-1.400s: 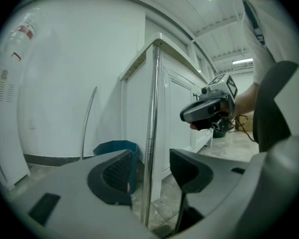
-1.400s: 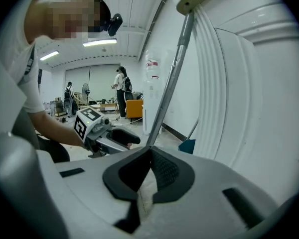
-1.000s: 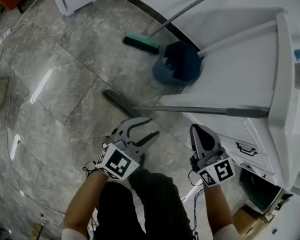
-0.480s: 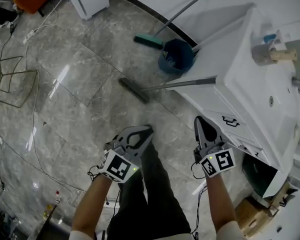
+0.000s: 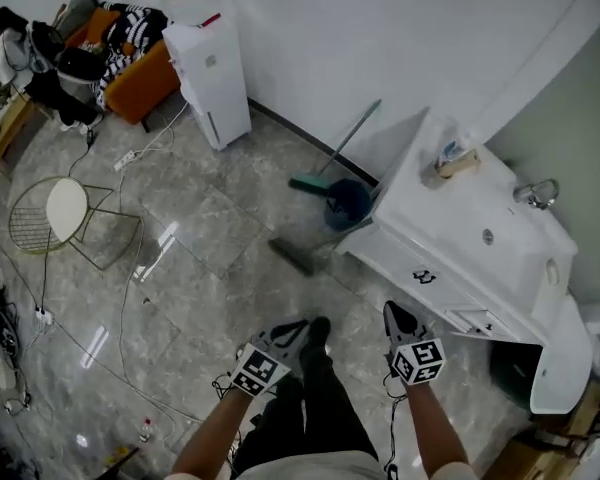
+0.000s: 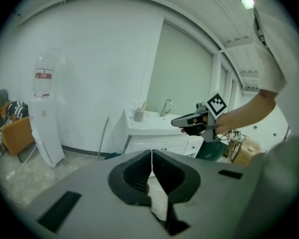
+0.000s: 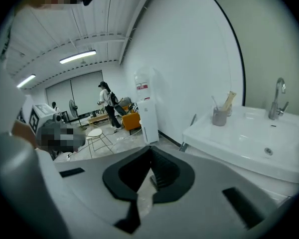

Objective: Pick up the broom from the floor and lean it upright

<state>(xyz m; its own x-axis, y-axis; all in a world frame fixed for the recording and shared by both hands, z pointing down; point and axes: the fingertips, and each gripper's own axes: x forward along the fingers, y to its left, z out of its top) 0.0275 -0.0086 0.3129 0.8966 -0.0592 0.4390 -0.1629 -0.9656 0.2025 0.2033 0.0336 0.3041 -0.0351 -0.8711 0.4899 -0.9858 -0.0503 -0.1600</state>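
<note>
Both grippers have come up off the floor since a second ago, and the head view now takes in far more of the room. The left gripper [image 5: 298,330], whose jaws stood spread beside the broom then, now has them pressed together with nothing between them. The right gripper [image 5: 395,315] is likewise closed and empty. Both forearms reach forward side by side, a little apart, and each gripper tilts slightly downward.

The broom [image 5: 293,257] is well ahead of the grippers. Its dark head rests on the grey stone floor [image 5: 200,223], and its thin grey handle slants up to rest against the front of the white sink cabinet [image 5: 450,268]. It is propped at a low angle, not upright.

By count there are two grippers and two brooms. The second broom [image 5: 310,183] has a teal head and leans on the wall behind. One blue dustpan [image 5: 347,205] sits between the two brooms. There is also one sink cabinet, one white water dispenser [image 5: 212,73] and one wire chair [image 5: 65,218].
</note>
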